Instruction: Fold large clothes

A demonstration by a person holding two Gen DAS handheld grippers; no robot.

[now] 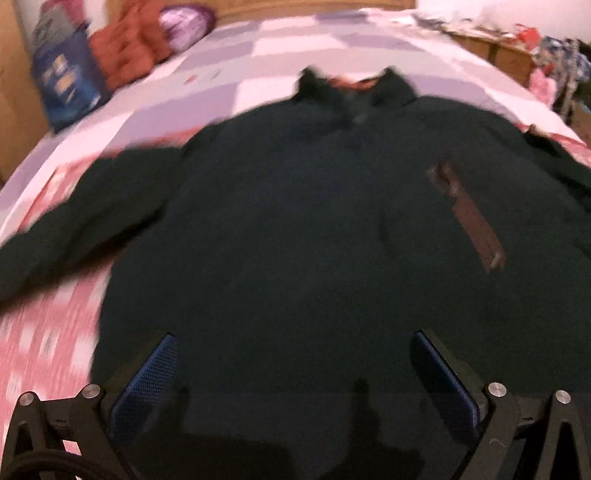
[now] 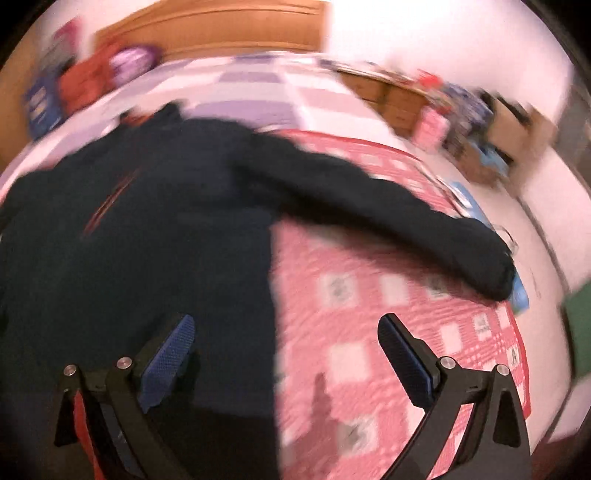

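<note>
A large dark green sweater (image 1: 295, 229) lies spread flat on the bed, collar (image 1: 354, 88) at the far end, a reddish stripe on its chest. Its left sleeve (image 1: 70, 225) reaches toward the left bed edge. In the right wrist view the sweater (image 2: 147, 229) fills the left half and its right sleeve (image 2: 388, 206) stretches out to the right. My left gripper (image 1: 293, 341) hovers open above the hem, nothing between its blue pads. My right gripper (image 2: 286, 330) is open over the sweater's right side edge and the pink quilt. Both views are motion-blurred.
The bed carries a pink checked quilt (image 2: 388, 332) and a lilac checked sheet (image 1: 288, 48). A red garment (image 1: 129, 48), a purple item (image 1: 186, 20) and a blue package (image 1: 62, 81) sit by the headboard. Cluttered boxes (image 2: 480, 122) line the right side.
</note>
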